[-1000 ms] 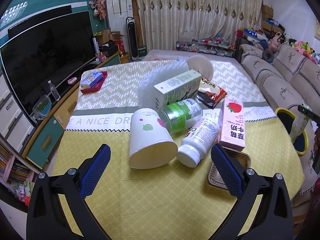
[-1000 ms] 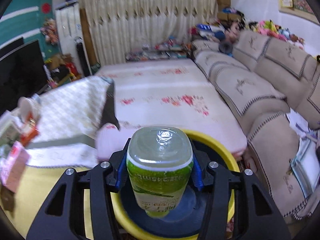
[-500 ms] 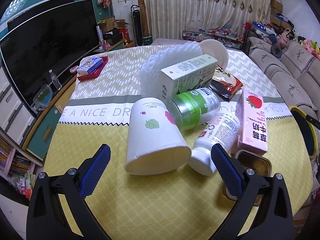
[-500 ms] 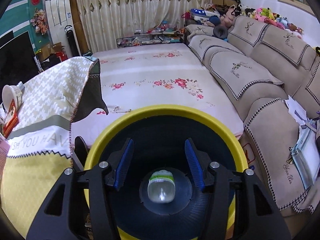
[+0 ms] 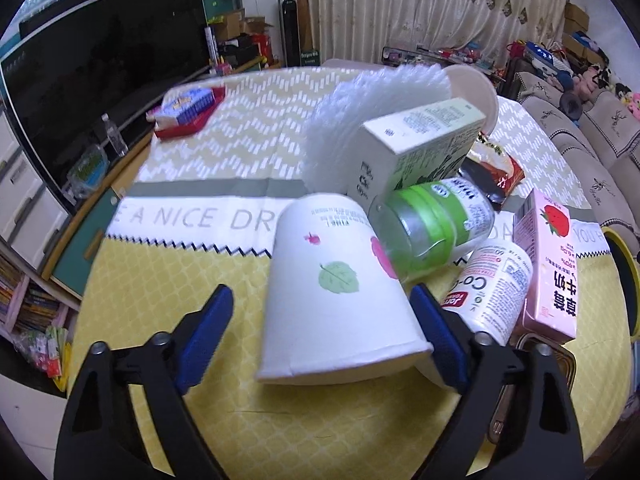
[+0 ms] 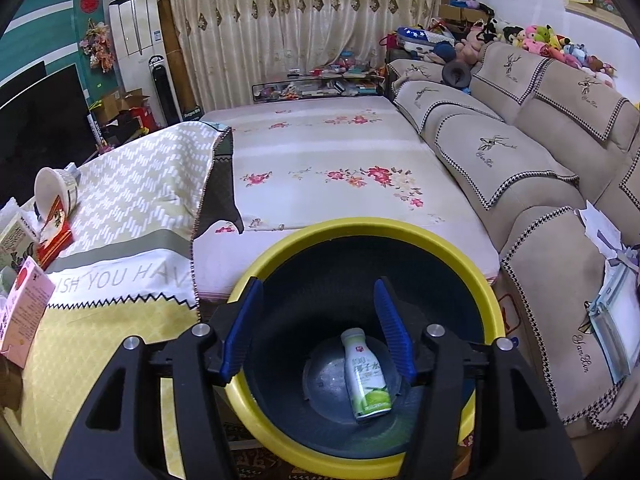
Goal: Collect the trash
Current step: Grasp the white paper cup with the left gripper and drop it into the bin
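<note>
The left gripper (image 5: 322, 334) is spread wide with its 2 fingers on either side of the tipped paper cup (image 5: 335, 294) on the table (image 5: 168, 304), probably to pinch it as the next trash. The right gripper (image 6: 316, 330) is also spread and empty above the yellow bin (image 6: 490, 300), where the green bottle (image 6: 366, 374) lies at the bottom.

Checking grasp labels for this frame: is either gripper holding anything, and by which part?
Nothing is held. The left gripper is open, straddling the tipped paper cup near its rim. The right gripper is open above the bottle lying in the bin.
</note>
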Action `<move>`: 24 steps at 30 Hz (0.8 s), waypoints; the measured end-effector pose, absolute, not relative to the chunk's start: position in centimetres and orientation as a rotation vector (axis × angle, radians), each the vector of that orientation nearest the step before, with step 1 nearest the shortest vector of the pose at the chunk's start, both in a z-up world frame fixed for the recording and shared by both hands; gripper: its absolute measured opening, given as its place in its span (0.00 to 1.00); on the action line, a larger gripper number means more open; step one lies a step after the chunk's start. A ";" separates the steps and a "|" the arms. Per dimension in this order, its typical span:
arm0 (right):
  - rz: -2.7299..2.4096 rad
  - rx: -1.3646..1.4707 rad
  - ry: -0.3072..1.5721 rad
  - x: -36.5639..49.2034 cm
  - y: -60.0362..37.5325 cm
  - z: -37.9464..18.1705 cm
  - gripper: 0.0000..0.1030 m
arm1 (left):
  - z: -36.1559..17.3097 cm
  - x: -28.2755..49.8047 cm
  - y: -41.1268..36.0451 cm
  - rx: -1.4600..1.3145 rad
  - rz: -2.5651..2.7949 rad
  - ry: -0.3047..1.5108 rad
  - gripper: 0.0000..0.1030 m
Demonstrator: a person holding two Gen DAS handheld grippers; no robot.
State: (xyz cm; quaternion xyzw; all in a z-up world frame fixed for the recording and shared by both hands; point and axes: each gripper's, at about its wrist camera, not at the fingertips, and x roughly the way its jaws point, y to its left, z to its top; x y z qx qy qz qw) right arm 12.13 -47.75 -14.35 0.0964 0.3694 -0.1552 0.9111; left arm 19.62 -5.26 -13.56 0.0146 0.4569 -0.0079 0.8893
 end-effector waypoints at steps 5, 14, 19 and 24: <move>-0.297 0.210 0.754 11.6 -47.2 -13.9 0.54 | -13.9 19.6 -4.6 0.000 -0.041 0.954 0.61; -0.277 0.211 0.689 8.9 -46.1 -11.5 0.54 | -9.6 16.0 -3.9 0.036 -0.041 0.842 0.56; -0.319 0.184 0.647 5.9 -46.3 -9.6 0.55 | -5.8 13.1 -7.0 0.078 -0.165 0.772 0.57; -0.385 0.171 0.608 2.4 -47.5 -8.3 0.57 | -4.1 11.9 -13.9 0.128 -0.389 0.748 0.58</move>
